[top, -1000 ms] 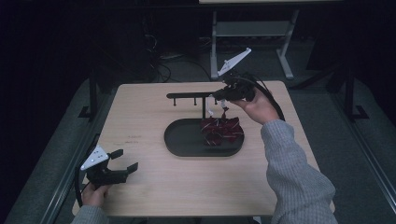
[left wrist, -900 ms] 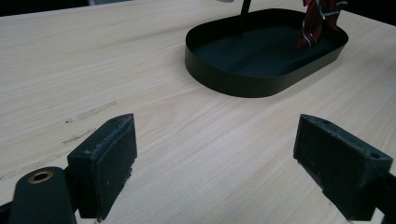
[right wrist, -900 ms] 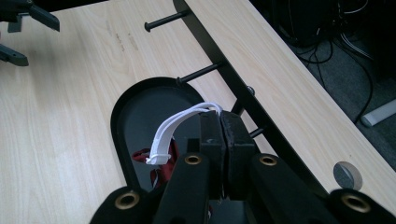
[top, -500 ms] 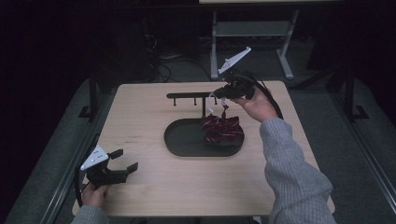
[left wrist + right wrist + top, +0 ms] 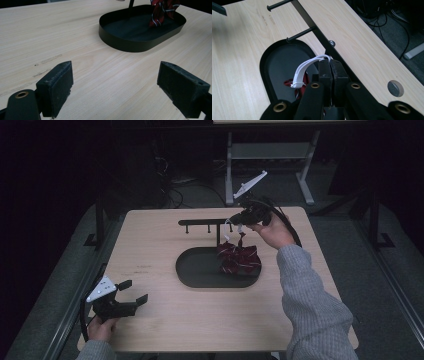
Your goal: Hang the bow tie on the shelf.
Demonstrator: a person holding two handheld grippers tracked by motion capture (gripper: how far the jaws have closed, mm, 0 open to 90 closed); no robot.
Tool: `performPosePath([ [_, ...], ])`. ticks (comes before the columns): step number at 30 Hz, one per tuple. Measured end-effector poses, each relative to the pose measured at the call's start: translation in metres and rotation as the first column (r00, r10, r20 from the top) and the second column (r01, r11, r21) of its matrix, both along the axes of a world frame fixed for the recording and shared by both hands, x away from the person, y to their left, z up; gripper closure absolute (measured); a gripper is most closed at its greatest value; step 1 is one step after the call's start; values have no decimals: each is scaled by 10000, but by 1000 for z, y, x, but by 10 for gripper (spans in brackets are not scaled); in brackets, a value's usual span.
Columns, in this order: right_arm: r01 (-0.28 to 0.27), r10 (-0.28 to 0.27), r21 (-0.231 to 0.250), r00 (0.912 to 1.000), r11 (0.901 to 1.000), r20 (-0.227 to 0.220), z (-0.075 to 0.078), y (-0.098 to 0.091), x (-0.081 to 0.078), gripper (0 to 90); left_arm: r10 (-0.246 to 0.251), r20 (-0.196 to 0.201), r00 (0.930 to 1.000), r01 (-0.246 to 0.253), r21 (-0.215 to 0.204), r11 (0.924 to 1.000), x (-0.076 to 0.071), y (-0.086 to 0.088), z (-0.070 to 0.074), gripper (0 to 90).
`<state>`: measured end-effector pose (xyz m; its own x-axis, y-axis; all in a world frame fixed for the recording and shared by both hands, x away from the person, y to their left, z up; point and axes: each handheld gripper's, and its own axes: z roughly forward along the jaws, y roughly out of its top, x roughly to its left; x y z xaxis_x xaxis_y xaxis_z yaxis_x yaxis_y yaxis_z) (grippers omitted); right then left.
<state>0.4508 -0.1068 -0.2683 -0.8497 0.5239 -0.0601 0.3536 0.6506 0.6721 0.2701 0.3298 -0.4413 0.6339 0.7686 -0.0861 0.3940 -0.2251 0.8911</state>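
Observation:
A dark red striped cloth (image 5: pixel 239 259) with a white loop (image 5: pixel 305 68) hangs partly into the black oval tray (image 5: pixel 200 270). My right gripper (image 5: pixel 231 221) is shut on the white loop, its tips (image 5: pixel 329 61) right against the black rack bar (image 5: pixel 312 21) with its pegs. In the right gripper view the cloth (image 5: pixel 305 81) dangles below the jaws over the tray (image 5: pixel 265 65). My left gripper (image 5: pixel 134 292) rests open near the table's front left corner, nothing between its pads (image 5: pixel 56 82). Ahead of it in the left gripper view stand the tray (image 5: pixel 130 45) and the cloth (image 5: pixel 162 10).
The rack (image 5: pixel 202 222) stands on a post at the tray's far side. The table has a round hole (image 5: pixel 395 88) near its far edge. A desk frame (image 5: pixel 270 150) and cables lie on the dark floor beyond.
The right gripper has shifted only slightly beside the rack, still holding the loop. The left gripper has stayed where it was.

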Motion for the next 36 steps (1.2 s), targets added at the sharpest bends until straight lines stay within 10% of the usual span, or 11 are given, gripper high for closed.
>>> performPosePath([
  [36, 316, -324, -218, 9988, 9993, -371, -14, -2, 13, 862, -32, 17, 10000, 32, -10, 10000, 0, 1, 0, 129],
])
